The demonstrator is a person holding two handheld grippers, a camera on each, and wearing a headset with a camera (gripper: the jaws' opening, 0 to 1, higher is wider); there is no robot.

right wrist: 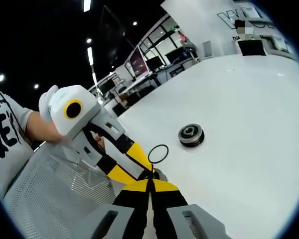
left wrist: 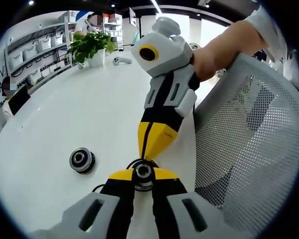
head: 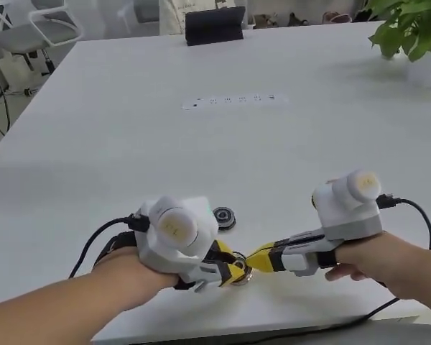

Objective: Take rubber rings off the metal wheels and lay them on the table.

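You are partway through. One loose ring (right wrist: 148, 155) already lies flat on the table (head: 201, 144), just beyond the gripper tips in the right gripper view, so I judge the first ring finished.

Your left gripper (head: 231, 269) has its jaws closed on a small metal wheel (left wrist: 143, 174) at the near edge of the table, squeezing it from both sides. Your right gripper (left wrist: 148, 155) meets it head-on, with its yellow jaws drawn to a narrow point that touches the wheel's far rim. A thin dark arc shows around that rim in the left gripper view. It looks like the rubber ring there, but I cannot tell whether the right tips actually have it pinched or only rest against it. This looks like the peeling step for that wheel, not yet complete.

A second wheel (head: 223, 215) stands on the table a little beyond the grippers, apart from both. Its outer edge is dark, so it probably still wears its ring.

By my reckoning you have one ring down, one being worked, and at least one wheel left. What remains is to peel this ring free, lay it near the first, then pick up the waiting wheel and repeat.
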